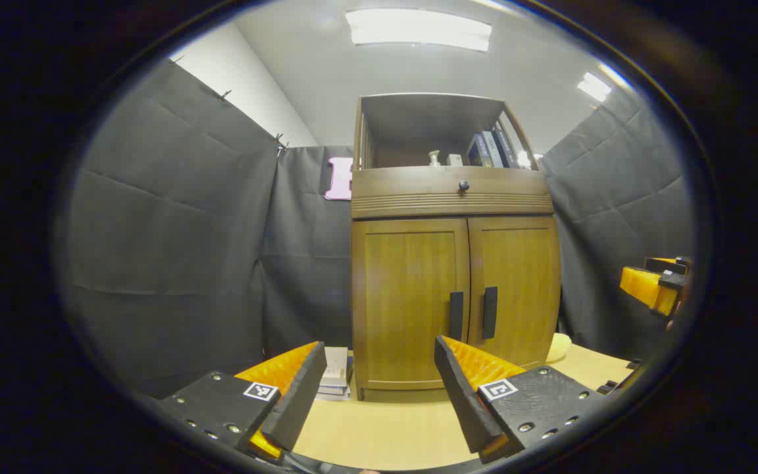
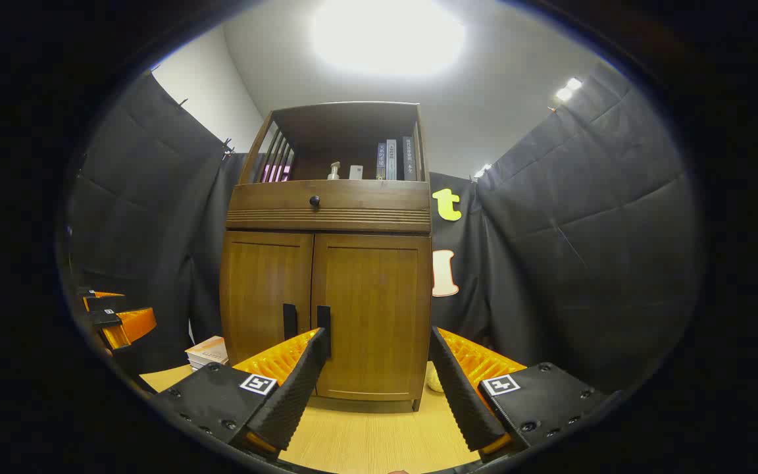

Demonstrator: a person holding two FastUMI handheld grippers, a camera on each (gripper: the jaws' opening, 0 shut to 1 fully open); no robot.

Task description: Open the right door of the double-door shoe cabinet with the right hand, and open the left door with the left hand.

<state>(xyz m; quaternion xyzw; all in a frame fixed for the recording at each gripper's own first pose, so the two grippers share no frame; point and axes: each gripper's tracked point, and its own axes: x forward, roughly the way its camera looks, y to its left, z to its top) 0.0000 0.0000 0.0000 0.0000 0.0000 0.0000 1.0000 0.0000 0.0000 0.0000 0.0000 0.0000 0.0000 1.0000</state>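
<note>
Booth walls of dark cloth enclose a wooden surface [image 1: 379, 428] carrying the cabinet [image 1: 451, 197]; both doors shut.

Right hand-held gripper [image 2: 376, 375] spread wide, empty, short of the right door [image 2: 372, 316]; left hand-held gripper [image 1: 379, 382] likewise wide and empty, facing the left door [image 1: 412, 296]. Recommended: align the right fingers on the right handle [image 2: 324, 329], close firmly, pull along the hinge arc; repeat at the left handle [image 1: 456, 316]. Books [image 1: 334, 378] lie beside the cabinet; overhead panel lighting.
</note>
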